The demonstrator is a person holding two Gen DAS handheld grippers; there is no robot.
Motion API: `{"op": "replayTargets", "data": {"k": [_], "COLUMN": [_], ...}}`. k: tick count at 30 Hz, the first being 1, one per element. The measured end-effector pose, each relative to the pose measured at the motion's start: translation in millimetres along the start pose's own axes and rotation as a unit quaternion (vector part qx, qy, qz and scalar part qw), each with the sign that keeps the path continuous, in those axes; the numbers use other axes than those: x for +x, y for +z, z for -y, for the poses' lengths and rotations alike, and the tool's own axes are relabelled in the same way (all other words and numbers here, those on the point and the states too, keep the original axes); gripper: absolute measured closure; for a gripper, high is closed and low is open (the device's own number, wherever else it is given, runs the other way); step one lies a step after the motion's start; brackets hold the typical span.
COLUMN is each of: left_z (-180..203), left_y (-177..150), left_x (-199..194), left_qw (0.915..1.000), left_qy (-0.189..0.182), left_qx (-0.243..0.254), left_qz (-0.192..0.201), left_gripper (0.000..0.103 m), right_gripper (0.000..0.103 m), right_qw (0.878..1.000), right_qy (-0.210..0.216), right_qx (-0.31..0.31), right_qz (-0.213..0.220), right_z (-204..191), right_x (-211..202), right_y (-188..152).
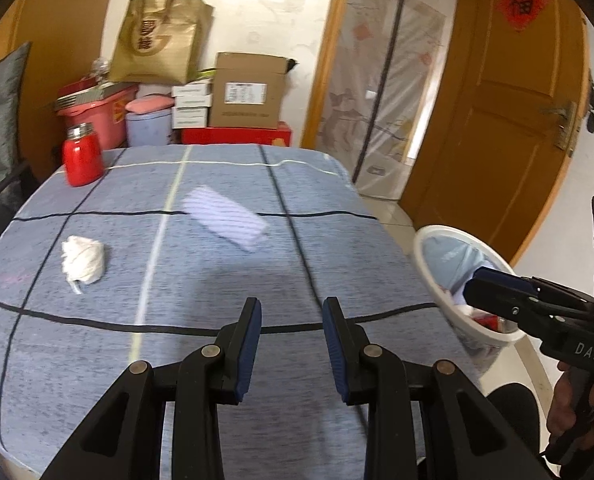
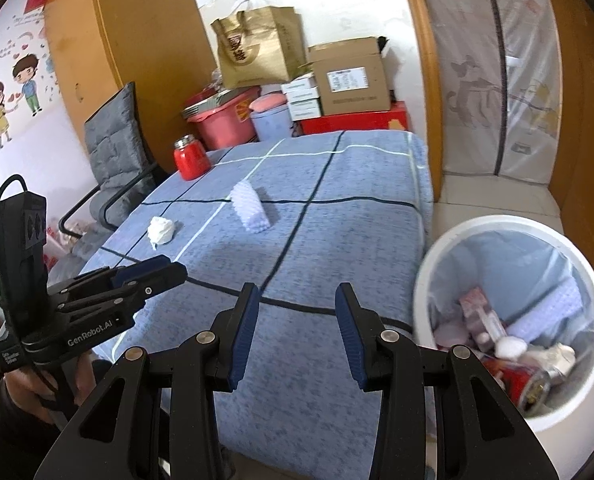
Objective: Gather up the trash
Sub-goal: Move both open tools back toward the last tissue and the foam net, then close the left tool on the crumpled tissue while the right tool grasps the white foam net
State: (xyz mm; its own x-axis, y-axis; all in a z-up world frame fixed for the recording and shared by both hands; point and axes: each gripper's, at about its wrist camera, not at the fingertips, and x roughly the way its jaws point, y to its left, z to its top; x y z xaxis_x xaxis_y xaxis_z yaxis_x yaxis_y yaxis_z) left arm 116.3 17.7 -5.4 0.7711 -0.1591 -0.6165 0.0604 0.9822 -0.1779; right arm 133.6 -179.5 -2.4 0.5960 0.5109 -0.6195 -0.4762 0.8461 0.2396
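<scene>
A crumpled white tissue (image 1: 83, 260) (image 2: 161, 229) lies on the left part of the blue checked tablecloth (image 1: 225, 280) (image 2: 329, 240). A white foam net sleeve (image 1: 227, 218) (image 2: 251, 208) rests near the table's middle. My left gripper (image 1: 292, 308) hovers over the near edge of the table, open, with nothing between its blue pads. My right gripper (image 2: 297, 294) is also open and empty, over the table's near right corner; in the left wrist view it (image 1: 493, 284) reaches in front of the white bin (image 1: 421, 248) (image 2: 497, 226), which holds several pieces of trash.
A red jar (image 1: 82, 156) (image 2: 191, 159) stands at the table's far left corner. Boxes, tubs and a paper bag (image 1: 163, 40) (image 2: 261, 50) are stacked behind the table. A grey padded chair (image 2: 115, 148) sits left; a wooden door (image 1: 509, 112) is right.
</scene>
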Motion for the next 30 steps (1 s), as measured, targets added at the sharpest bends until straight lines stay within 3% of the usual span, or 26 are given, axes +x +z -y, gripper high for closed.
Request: {"op": "replayTargets", "data": {"k": [14, 19, 30], "left_z": [-84, -110, -152], "left_y": [13, 18, 27], "left_x": [0, 4, 22], "left_qw": [0.9939, 0.9906, 0.9849], "left_qy": [0.097, 0.119, 0.146], "left_qx": [-0.051, -0.068, -0.093], "left_qz": [0.011, 0.012, 0.005], "left_gripper": [0.071, 0.071, 0.059], "right_gripper": [0.062, 0.062, 0.062], "right_qw": [0.999, 0.998, 0.996], "right_qy": [0.031, 0.034, 0.038], "right_qx": [-0.034, -0.042, -0.056], "right_qz": [-0.025, -0.031, -0.051], "right_z": [-30, -37, -47], "right_x": [60, 80, 121], "right_y": [27, 39, 61]}}
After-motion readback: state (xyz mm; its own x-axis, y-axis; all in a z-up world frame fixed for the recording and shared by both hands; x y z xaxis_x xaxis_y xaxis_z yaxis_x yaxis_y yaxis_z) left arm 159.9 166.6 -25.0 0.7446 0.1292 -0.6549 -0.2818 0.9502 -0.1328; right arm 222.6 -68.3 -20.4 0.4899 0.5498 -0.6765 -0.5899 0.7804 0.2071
